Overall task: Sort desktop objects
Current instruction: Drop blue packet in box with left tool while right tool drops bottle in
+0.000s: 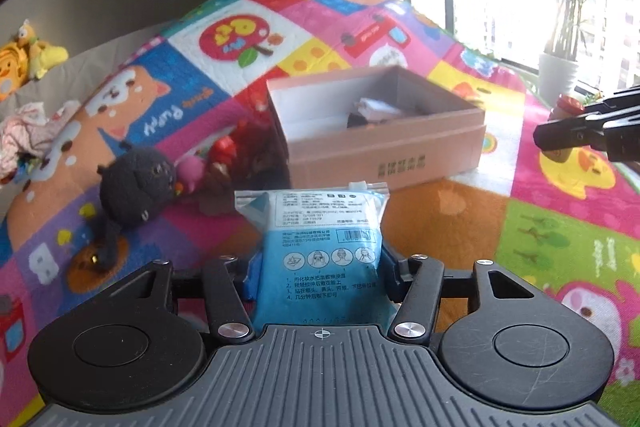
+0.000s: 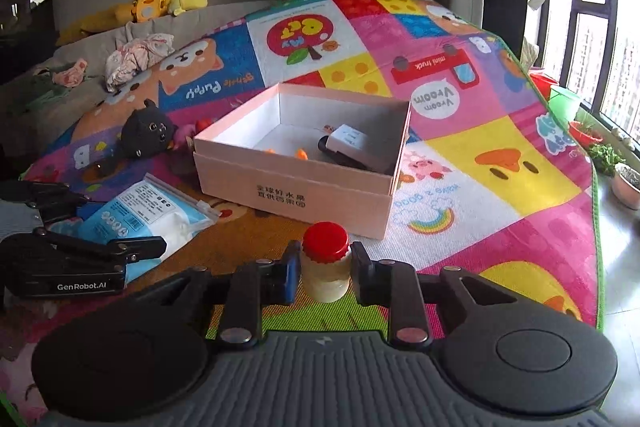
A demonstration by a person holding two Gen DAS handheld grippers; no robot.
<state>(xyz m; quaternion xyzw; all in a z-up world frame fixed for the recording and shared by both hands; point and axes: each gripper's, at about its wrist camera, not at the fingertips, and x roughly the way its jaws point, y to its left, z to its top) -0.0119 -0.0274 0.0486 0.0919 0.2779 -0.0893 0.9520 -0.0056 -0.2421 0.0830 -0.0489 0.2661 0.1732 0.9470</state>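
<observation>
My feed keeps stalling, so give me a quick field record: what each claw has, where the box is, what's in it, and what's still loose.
left claw: shut on blue sachet pack
right claw: shut on red-capped bottle
box: pink, open, on the play mat, ahead of both claws
box contents: white item, small orange pieces; the rest is unclear
still loose: black plush cat left of the box, small red and pink toys beside it
</observation>
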